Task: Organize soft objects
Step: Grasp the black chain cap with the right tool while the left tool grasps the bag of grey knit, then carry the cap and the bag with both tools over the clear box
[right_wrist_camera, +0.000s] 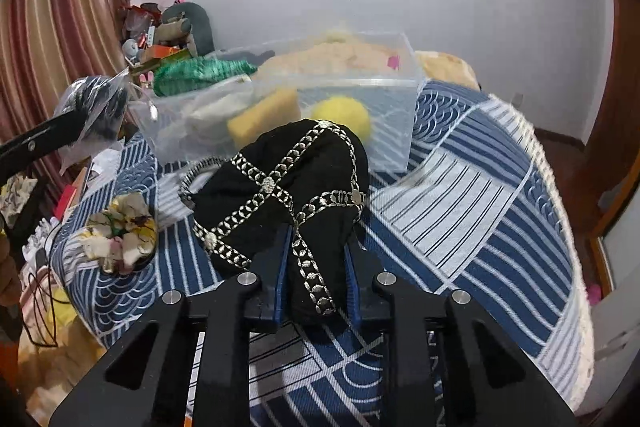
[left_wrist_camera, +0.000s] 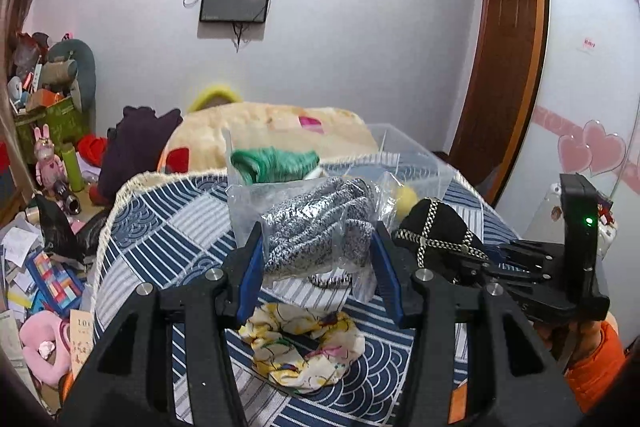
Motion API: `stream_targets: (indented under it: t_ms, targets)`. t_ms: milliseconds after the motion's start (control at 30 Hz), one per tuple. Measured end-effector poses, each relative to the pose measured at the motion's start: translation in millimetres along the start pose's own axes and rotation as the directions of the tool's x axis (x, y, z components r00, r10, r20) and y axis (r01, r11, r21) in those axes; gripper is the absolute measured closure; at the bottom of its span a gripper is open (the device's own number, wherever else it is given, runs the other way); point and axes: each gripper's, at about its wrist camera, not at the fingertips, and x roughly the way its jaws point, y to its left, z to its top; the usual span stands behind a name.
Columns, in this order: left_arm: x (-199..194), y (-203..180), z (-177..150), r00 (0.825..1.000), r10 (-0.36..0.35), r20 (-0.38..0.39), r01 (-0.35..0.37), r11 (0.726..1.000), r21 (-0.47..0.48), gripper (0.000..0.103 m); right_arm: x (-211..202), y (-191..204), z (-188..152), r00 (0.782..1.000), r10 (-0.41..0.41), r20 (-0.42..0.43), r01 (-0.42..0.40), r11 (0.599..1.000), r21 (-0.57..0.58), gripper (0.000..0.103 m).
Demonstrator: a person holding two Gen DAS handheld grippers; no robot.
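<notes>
My left gripper is shut on a clear bag of grey knit fabric and holds it above the blue patterned cloth; the bag also shows in the right wrist view. My right gripper is shut on a black cap with silver chain trim, lifted just in front of a clear plastic bin. The cap also shows in the left wrist view. The bin holds a green yarn bundle, a yellow sponge and a yellow ball. A floral scrunchie lies on the cloth below the bag.
The cloth covers a raised surface whose fringed edge drops off at right. A large plush pillow lies behind the bin. Cluttered boxes and toys fill the floor at left. A wooden door stands at right.
</notes>
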Motion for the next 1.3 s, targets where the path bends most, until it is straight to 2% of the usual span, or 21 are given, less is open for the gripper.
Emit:
stream_targets:
  t_ms: [167,333,700,933,1300]
  targets:
    - [-3,5,17,0.999,0.013,0.047,-0.012,1.000,-0.018,0.053,-23,2,11,0.998,-0.008,0.068,0.009,1.000,-0.017,0.082]
    - [-1,8,33,0.996,0.027,0.084,-0.024,0.999,-0.038,0.053,-40,4,39,0.987,-0.015,0.161,0.017,1.000,-0.015,0.082]
    - [17,1,50,0.994,0.046,0.104,-0.041,0.998,-0.043,0.053,-45,3,86,0.955,-0.055,0.290,0.055,0.998,0.008,0.082]
    - [44,-5,48,0.996,0.068,0.058,-0.067,0.997,-0.030,0.053,-31,-1,101,0.951,-0.077,0.300,0.069,0.997,0.036,0.082]
    - [93,-5,36,0.993,0.108,-0.041,-0.108,0.994,0.002,0.053,8,7,103,0.973,-0.078,0.216,0.078,0.997,0.008,0.082]
